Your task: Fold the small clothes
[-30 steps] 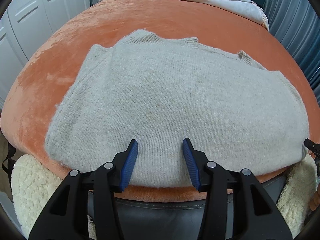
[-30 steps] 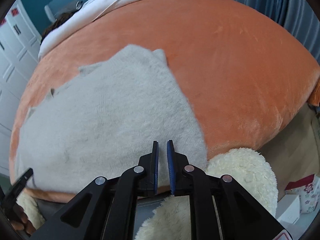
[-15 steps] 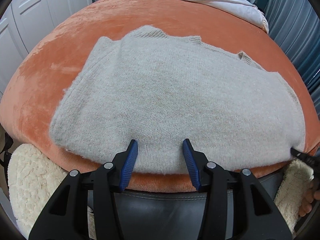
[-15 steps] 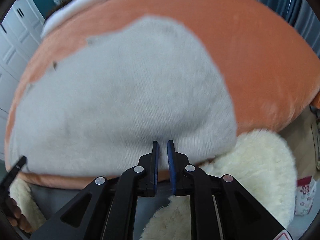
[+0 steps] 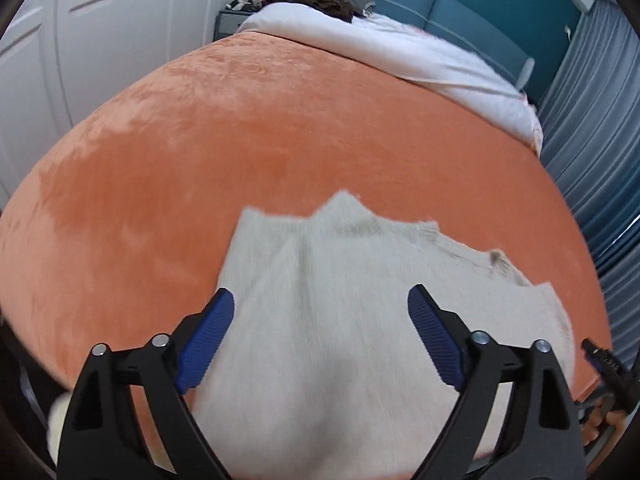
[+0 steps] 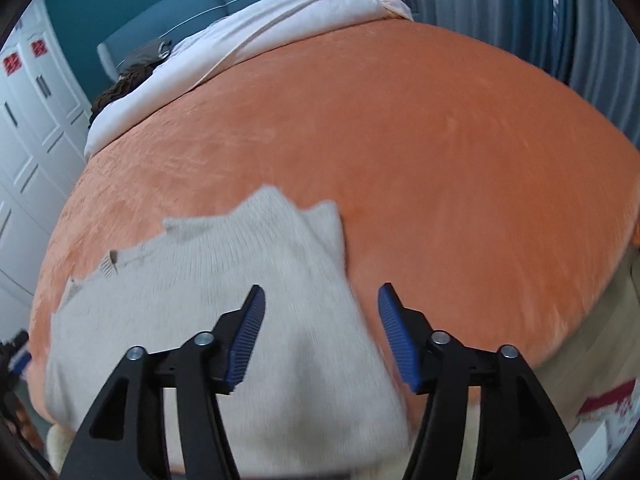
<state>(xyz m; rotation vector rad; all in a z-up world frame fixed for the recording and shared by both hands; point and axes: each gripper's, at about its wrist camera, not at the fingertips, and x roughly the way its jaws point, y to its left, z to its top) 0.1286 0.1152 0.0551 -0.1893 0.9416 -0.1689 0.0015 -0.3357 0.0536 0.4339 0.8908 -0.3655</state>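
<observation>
A small beige knitted sweater (image 5: 360, 300) lies flat on the orange blanket (image 5: 280, 128) near the bed's front edge, its collar end pointing away from me. It also shows in the right wrist view (image 6: 224, 300). My left gripper (image 5: 320, 336) is wide open above the sweater's near middle and holds nothing. My right gripper (image 6: 320, 336) is wide open over the sweater's right edge, its left finger above the knit and its right finger above the blanket. The sweater's near hem is hidden behind the gripper bodies.
A white duvet (image 5: 392, 52) and a dark garment (image 5: 316, 0) lie at the far end of the bed by a teal headboard (image 5: 460, 8). White wardrobe doors (image 5: 100, 28) stand on the left, grey curtains (image 6: 540, 8) on the right. A box (image 6: 600, 424) sits on the floor.
Both grippers have opened wide; the right one was shut at the sweater's hem. Both views have tilted up and now show the far end of the bed.
</observation>
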